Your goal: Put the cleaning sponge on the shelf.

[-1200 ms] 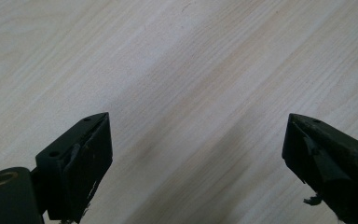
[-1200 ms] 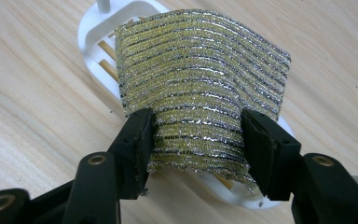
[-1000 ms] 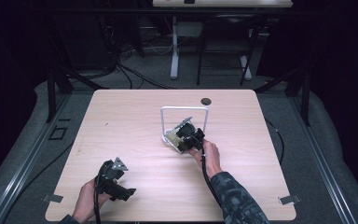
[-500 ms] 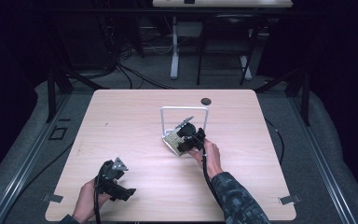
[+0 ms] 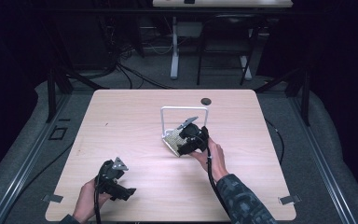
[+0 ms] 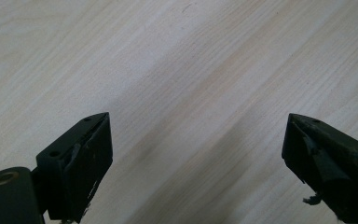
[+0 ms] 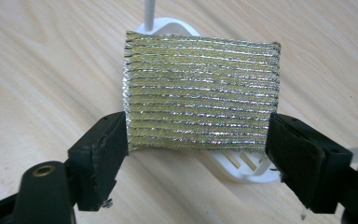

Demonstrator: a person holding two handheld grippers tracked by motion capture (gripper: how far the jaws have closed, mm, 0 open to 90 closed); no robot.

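Observation:
A yellow-and-silver ribbed sponge (image 7: 200, 93) sits between the jaws of my right gripper (image 7: 198, 140), which press on its two side edges. It lies over the base of a white wire rack (image 7: 242, 170). In the high view the sponge (image 5: 171, 137) is at the foot of the rack (image 5: 184, 108) near the table's middle, with the right gripper (image 5: 186, 140) on it from the right. My left gripper (image 5: 114, 179) rests near the front left of the table. Its jaws are wide apart over bare wood (image 6: 196, 140) with nothing between them.
A small black round grommet (image 5: 206, 101) sits at the back of the light wooden table (image 5: 135, 121). Cables trail from both grippers toward the person. Dark floor, table legs and cables lie beyond the far edge.
The right gripper and the sponge have shifted only slightly at the foot of the rack. The left gripper has stayed where it was.

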